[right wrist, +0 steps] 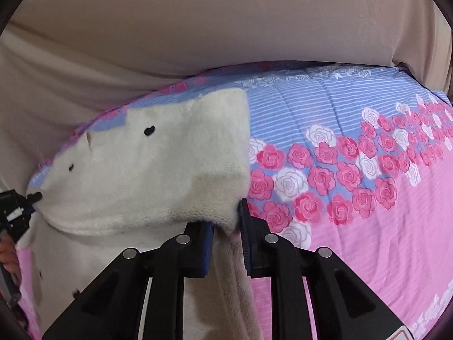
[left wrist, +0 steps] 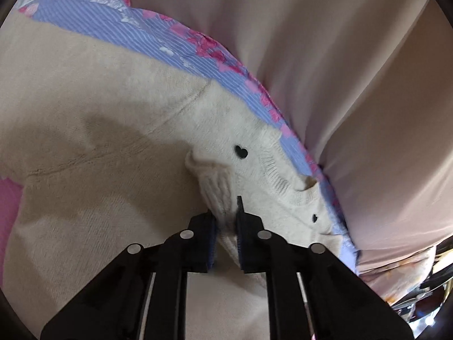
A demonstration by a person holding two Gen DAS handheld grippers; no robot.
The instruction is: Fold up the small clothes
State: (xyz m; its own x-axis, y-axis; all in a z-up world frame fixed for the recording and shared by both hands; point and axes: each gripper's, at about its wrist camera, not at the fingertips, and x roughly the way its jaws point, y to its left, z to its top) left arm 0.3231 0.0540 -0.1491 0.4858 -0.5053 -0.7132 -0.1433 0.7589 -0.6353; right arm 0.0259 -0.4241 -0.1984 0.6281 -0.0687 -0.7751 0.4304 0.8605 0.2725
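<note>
A cream fuzzy knit cardigan (left wrist: pixel 113 119) with small black heart buttons (left wrist: pixel 241 151) lies partly on the flowered bedspread (left wrist: pixel 158 36). My left gripper (left wrist: pixel 226 215) is shut on a ribbed edge of the cardigan near the neckline. In the right wrist view the same cardigan (right wrist: pixel 158 164) is lifted along its near edge, and my right gripper (right wrist: pixel 226 221) is shut on its right corner. The left gripper (right wrist: pixel 17 212) shows at the far left there, holding the other end.
The bedspread (right wrist: pixel 354 147) is blue-striped with pink and white roses, turning plain pink toward the near side. A beige draped sheet (right wrist: pixel 198 22) rises behind the bed. Cluttered items (left wrist: pixel 424 297) sit at the lower right of the left wrist view.
</note>
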